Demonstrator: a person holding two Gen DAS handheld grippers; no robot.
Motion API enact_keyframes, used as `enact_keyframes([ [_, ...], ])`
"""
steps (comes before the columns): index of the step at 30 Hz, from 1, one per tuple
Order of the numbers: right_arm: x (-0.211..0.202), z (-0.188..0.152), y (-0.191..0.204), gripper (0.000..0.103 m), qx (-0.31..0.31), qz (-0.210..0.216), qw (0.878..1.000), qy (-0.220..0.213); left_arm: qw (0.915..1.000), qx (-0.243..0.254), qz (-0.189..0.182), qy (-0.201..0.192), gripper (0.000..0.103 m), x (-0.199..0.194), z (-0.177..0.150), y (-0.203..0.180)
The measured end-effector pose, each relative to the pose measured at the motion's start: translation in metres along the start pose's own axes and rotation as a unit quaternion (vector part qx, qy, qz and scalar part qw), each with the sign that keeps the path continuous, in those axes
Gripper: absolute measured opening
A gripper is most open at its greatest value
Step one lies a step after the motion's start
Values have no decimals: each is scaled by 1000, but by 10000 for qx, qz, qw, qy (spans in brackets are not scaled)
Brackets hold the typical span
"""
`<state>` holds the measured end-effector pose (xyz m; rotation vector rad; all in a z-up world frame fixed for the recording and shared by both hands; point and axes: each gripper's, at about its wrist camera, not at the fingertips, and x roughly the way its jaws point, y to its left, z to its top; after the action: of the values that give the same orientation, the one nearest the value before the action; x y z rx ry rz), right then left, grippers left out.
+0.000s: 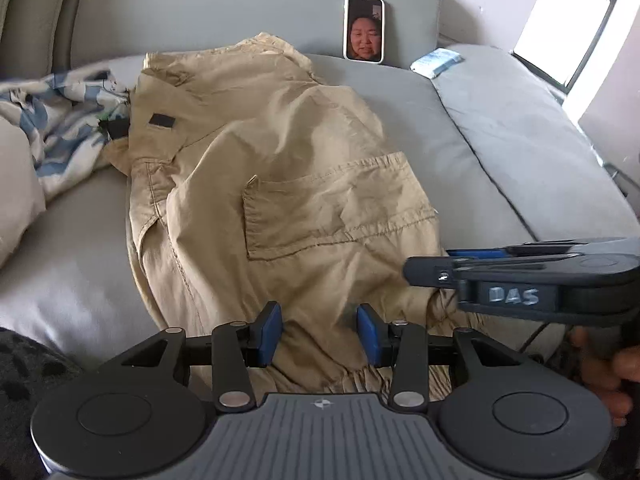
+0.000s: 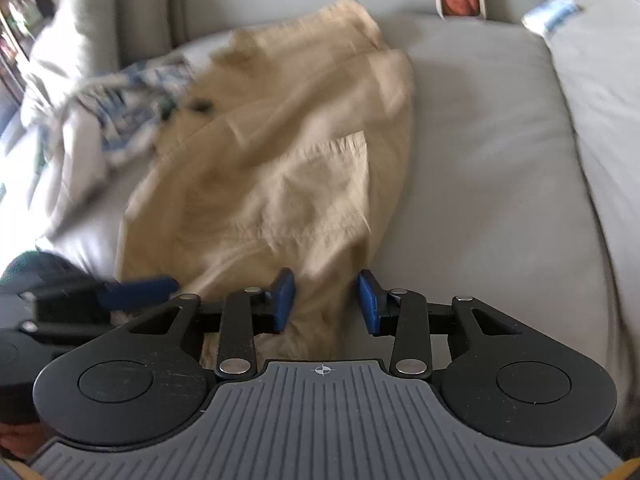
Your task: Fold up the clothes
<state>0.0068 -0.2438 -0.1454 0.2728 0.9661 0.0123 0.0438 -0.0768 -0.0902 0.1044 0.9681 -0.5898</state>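
A tan garment (image 1: 280, 168) with a patch pocket and a gathered hem lies spread over the grey sofa seat (image 1: 440, 120). In the right wrist view the tan garment (image 2: 280, 152) is blurred. My left gripper (image 1: 320, 330) hovers over the near hem, open, with the cloth below its blue pads and not pinched. My right gripper (image 2: 325, 300) is open too, over the garment's near right edge with nothing gripped. From the left wrist view, the right gripper (image 1: 416, 270) reaches in side-on from the right. The left gripper (image 2: 160, 285) shows at the lower left of the right wrist view.
A blue-and-white patterned cloth (image 1: 68, 120) is bunched at the left beside a pale cushion. A phone (image 1: 363, 28) leans upright against the sofa back, and a small packet (image 1: 436, 62) lies to its right. A person's hand (image 1: 608, 368) holds the right gripper.
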Motion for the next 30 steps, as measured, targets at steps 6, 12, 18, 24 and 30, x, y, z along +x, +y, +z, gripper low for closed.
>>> enact_keyframes([
  [6, -44, -17, -19, 44, 669, 423, 9965, -282, 9994, -314, -17, -143, 40, -26, -3, 6],
  [12, -57, -31, -43, 47, 1714, 1053, 9796, 26, 9989, -436, 117, -124, 45, -45, -17, 8],
  [18, -56, -37, -49, 47, 2006, 1183, 9725, 69, 9934, -1058, 335, -305, 52, -64, -23, 27],
  [24, -52, -36, -55, 48, 2180, 1385, 9658, 219, 9807, -1707, 747, -585, 62, -72, -27, 48],
  [30, -48, -36, -59, 49, 2278, 1369, 9638, 203, 9805, -1911, 451, -121, 62, -46, -26, 50],
])
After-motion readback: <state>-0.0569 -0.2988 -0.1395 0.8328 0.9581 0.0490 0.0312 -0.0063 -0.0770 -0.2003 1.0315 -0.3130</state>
